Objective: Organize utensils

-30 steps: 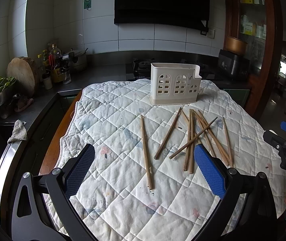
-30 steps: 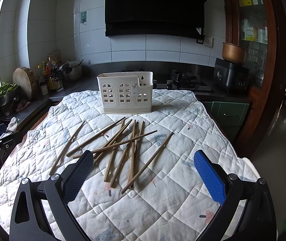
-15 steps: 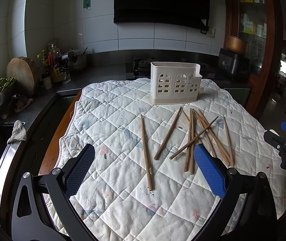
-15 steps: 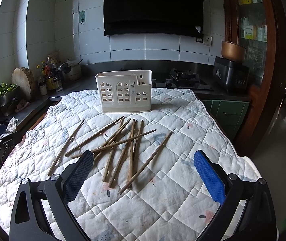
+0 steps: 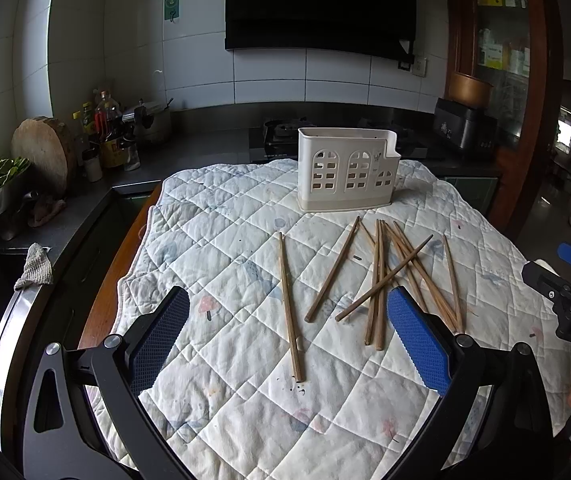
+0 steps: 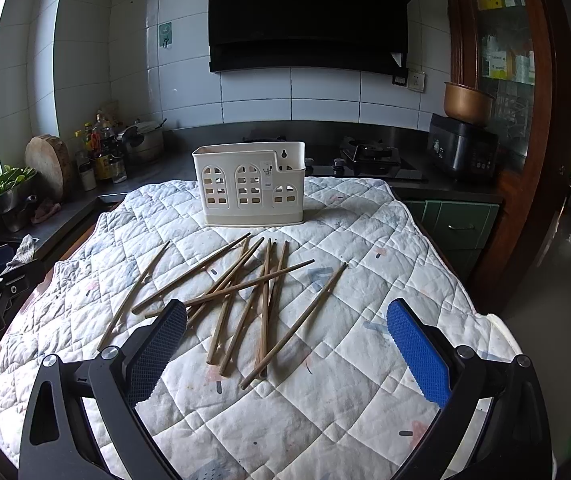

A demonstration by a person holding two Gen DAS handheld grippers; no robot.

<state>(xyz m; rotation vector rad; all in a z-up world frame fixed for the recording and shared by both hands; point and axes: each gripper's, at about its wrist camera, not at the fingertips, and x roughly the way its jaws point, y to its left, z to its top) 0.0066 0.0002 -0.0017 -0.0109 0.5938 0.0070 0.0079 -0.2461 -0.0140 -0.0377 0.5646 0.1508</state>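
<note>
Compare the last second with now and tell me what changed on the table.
Almost nothing. The right gripper eased slightly forward over the chopsticks; the left gripper barely shifted. Both stay open and empty. The chopsticks lie scattered as before on the quilted cloth, and the white holder has not moved.

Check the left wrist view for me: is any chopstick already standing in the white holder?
No: the white holder shows no sticks above its rim, and the chopsticks all lie flat on the quilted cloth in front of it.
</note>
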